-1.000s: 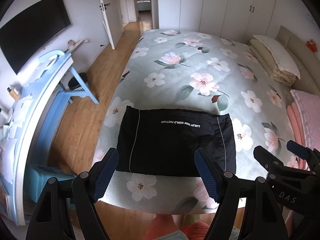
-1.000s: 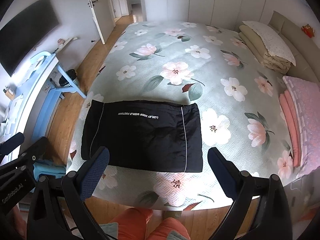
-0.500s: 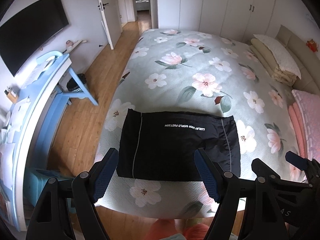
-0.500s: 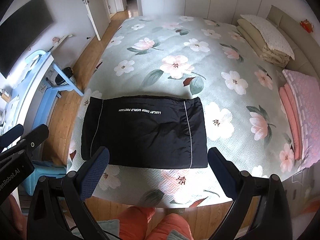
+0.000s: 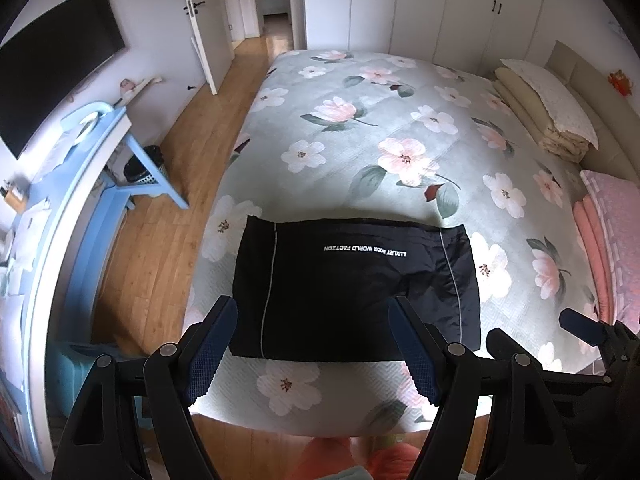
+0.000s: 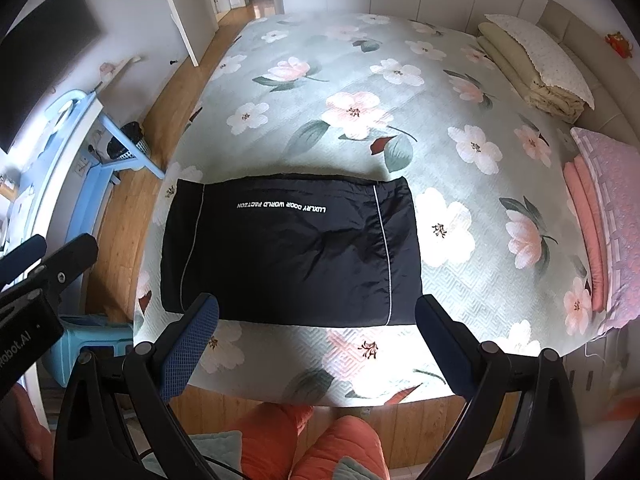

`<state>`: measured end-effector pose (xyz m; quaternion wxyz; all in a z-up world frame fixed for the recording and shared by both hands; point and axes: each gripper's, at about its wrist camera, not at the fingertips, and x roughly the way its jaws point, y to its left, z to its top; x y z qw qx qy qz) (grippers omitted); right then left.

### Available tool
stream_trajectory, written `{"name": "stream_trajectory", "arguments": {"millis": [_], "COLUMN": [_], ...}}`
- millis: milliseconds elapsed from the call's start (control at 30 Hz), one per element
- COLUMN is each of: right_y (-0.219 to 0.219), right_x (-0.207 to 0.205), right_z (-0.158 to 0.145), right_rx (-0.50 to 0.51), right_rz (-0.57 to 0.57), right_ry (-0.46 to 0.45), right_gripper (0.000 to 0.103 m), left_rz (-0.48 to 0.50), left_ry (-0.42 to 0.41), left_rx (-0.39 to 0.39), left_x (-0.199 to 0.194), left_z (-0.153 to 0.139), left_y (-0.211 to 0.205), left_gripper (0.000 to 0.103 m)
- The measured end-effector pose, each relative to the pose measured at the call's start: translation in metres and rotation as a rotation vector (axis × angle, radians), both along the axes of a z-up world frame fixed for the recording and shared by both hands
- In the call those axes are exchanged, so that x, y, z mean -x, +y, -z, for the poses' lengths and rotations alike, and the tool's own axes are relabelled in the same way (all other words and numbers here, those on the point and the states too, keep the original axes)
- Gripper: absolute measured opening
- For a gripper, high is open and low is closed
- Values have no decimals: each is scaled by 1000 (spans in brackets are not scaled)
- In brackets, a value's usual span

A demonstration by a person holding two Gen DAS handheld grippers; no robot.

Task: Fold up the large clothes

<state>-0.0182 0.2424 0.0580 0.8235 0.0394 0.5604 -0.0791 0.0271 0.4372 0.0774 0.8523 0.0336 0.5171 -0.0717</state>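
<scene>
Nearest the cameras, both grippers hang over the foot of the bed with jaws spread wide and nothing in them: left gripper (image 5: 312, 344), right gripper (image 6: 316, 340). Just past them, the black folded jacket (image 6: 288, 252) lies flat near the close edge of the floral bedspread (image 6: 360, 92), white lettering across its far side. Further back, folded beige bedding (image 6: 532, 68) sits by the headboard, with white wardrobes (image 5: 400, 4) behind.
</scene>
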Motion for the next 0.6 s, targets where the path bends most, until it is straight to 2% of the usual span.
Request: {"name": "stream_trajectory", "arguments": {"millis": [600], "right_y": [0], "right_x": [-2], "right_z": [10], "right_rx": [-15], "right_rz": [34], "right_ry": [23], "right_gripper": [99], "left_rz": [23], "left_ry": [13], "left_rx": [-22], "left_x": [-19], "left_z": [10], "left_y": [3], "left_gripper": [79]}}
